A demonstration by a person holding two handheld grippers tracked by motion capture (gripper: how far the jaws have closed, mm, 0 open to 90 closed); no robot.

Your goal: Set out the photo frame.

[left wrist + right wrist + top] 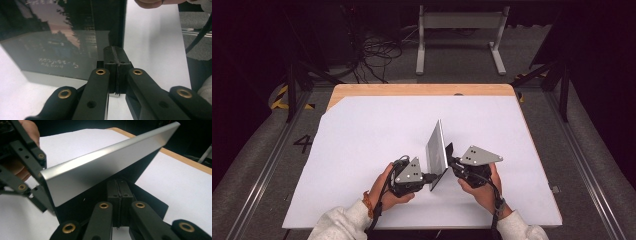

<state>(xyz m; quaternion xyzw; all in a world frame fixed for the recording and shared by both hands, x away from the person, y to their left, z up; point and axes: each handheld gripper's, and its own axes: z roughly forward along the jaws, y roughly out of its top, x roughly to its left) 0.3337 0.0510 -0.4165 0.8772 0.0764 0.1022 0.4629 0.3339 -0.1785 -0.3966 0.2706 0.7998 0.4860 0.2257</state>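
Observation:
A thin flat silver case (437, 149) stands on edge, tilted, above the white sheet between my two grippers. My left gripper (432, 177) is shut on its lower near corner. In the left gripper view the jaws (116, 60) pinch the edge of the case's dark glossy face (62, 45), which carries faint print. From the other side, my right gripper (451, 161) is shut on it too. The right gripper view has those jaws (120, 187) closed on a black panel (147, 167) behind the silver face (107, 162). The left gripper's fingers (25, 157) reach in at that view's left.
A white sheet (362, 150) covers most of the wooden table (422, 90). Beyond the table's far edge stand a white frame (459, 35) and a tangle of cables (377, 50) on the floor. Dark posts flank the table.

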